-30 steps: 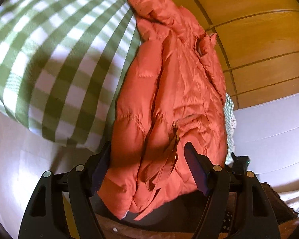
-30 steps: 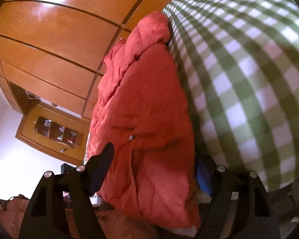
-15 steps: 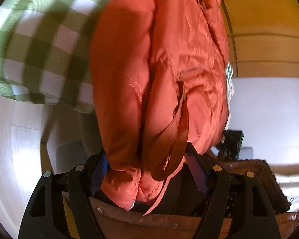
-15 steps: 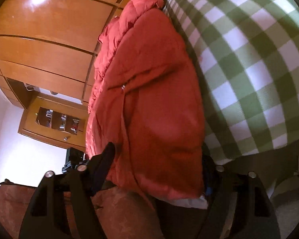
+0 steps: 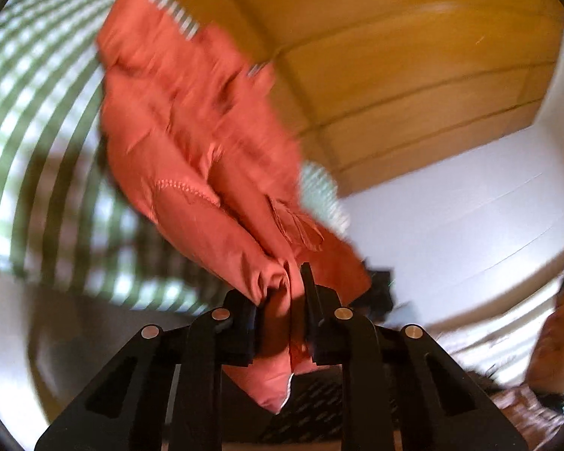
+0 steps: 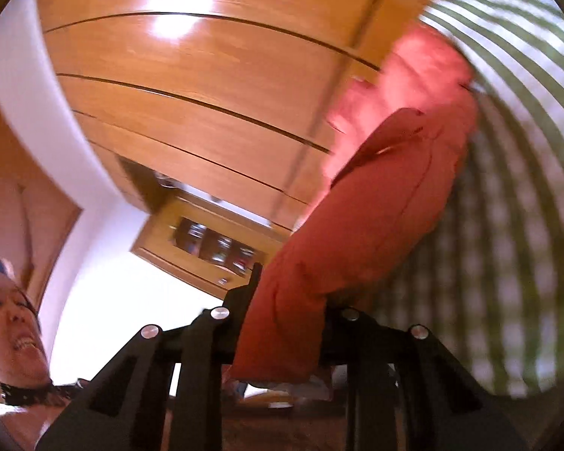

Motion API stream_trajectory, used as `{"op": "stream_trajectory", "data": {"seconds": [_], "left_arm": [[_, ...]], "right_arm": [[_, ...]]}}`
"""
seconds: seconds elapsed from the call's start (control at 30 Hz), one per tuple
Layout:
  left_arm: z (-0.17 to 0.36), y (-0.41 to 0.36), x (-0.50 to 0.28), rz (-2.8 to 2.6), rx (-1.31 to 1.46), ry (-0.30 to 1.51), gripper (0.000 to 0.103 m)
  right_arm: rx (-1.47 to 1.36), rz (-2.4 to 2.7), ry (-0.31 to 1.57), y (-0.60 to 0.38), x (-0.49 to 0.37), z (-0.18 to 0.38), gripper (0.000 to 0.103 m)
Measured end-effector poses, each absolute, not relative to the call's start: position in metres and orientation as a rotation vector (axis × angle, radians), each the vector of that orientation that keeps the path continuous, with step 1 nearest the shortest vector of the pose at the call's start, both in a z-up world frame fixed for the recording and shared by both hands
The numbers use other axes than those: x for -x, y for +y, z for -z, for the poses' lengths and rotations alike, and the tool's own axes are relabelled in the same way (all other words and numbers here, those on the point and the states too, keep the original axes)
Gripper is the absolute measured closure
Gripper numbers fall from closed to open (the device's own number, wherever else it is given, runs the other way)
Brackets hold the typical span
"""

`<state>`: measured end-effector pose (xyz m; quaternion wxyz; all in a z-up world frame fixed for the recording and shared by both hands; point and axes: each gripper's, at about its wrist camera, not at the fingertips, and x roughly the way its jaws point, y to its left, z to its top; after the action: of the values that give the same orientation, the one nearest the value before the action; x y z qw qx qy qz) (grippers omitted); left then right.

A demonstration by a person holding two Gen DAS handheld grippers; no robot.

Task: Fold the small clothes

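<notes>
Jacket [image 5: 191, 158] in puffy orange is hanging over the green checked cloth [image 5: 30, 112], both grippers pinching its bottom edge: left gripper [image 5: 280, 308], right gripper [image 6: 285, 323]. Blurry, but the slippery bunch is probably risking sliding out and dropping

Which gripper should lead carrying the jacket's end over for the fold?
Neither clearly: left gripper and right gripper are each shut on the orange jacket, lifted off the checked cloth. Move both together.

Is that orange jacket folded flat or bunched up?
Bunched up: the orange jacket hangs in loose creases, its hem gathered between the left tool.
</notes>
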<state>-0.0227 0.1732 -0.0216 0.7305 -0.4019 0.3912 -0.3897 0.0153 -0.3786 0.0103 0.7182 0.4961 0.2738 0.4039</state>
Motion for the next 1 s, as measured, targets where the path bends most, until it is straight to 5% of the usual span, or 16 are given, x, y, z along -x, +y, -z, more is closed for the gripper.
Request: {"op": "stream_trajectory", "data": {"seconds": [0.57, 1.0], "left_arm": [[-0.045, 0.201, 0.084, 1.064, 1.152, 0.448, 0.087], [0.017, 0.218, -0.051, 0.781, 1.271, 0.618, 0.087]], "right_arm": [[-1.123, -1.142, 0.281, -0.391, 0.052, -0.087, 0.082], [-1.216, -0.803, 0.486, -0.395, -0.091, -0.042, 0.082]]}}
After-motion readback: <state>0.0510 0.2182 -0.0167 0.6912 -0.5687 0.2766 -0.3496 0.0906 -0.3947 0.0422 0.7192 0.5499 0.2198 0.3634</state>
